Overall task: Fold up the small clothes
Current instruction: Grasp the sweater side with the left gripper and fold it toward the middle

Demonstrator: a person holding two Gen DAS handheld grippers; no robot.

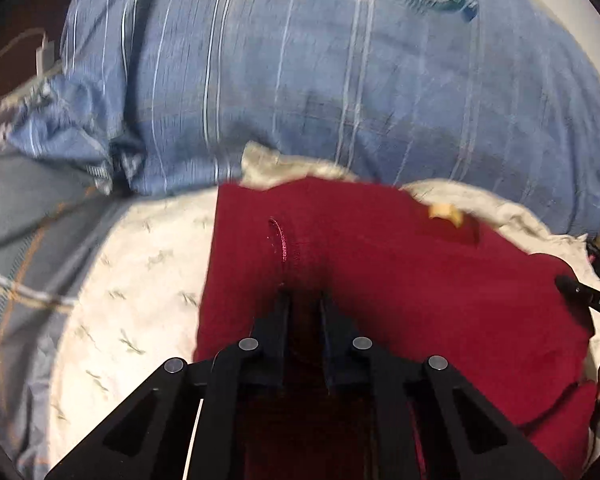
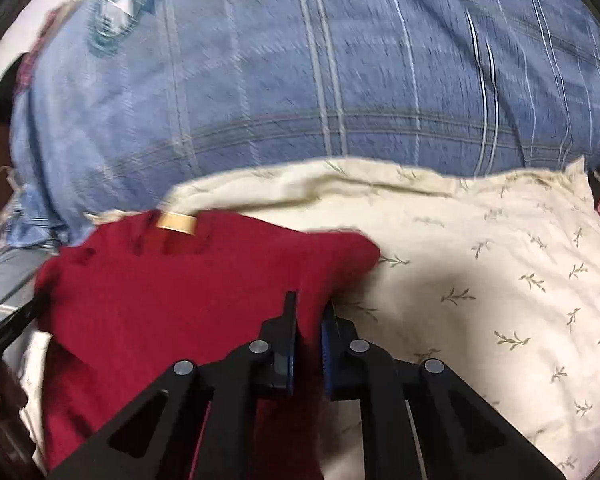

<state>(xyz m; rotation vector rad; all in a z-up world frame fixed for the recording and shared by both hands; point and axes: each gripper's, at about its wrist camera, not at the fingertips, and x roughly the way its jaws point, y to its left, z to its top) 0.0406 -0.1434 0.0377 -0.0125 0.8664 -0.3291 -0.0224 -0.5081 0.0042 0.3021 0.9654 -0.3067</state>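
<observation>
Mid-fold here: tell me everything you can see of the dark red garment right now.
The dark red garment looks like soft knit, with a tan label at its far edge and a stitched curved seam. It lies partly folded on the cream leaf-print cloth, in front of the blue striped bedding. The left gripper and right gripper each pinch a raised fold at its near side.

Beyond the fingers lies a blue striped duvet [image 1: 300, 80]. A cream leaf-print pillow [image 2: 500, 280] rests nearer, touching the duvet's edge.
</observation>
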